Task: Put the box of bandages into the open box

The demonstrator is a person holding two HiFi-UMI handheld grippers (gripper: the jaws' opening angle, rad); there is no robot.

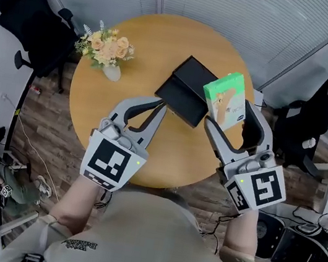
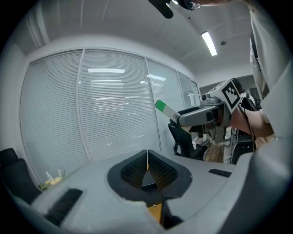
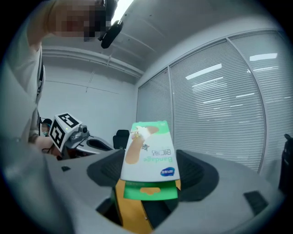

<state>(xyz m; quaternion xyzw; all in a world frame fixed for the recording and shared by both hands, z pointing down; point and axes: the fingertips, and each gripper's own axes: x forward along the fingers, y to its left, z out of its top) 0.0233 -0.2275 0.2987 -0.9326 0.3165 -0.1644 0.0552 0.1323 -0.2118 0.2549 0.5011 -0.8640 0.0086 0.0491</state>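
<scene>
The right claw [image 1: 229, 112] grips the bandage box [image 1: 225, 97] just beside the open black box [image 1: 182, 91] on the round table [image 1: 141, 48].

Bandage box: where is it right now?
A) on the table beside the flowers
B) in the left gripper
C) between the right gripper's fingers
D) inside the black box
C: the right gripper view shows the bandage box clamped between the fingers of the right gripper.

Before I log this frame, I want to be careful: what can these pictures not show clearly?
- Head view: the box of bandages covers the right end of the open box.
- Right gripper view: that box hides the right gripper's contact faces.
- Its small print: too small in every view.
</scene>
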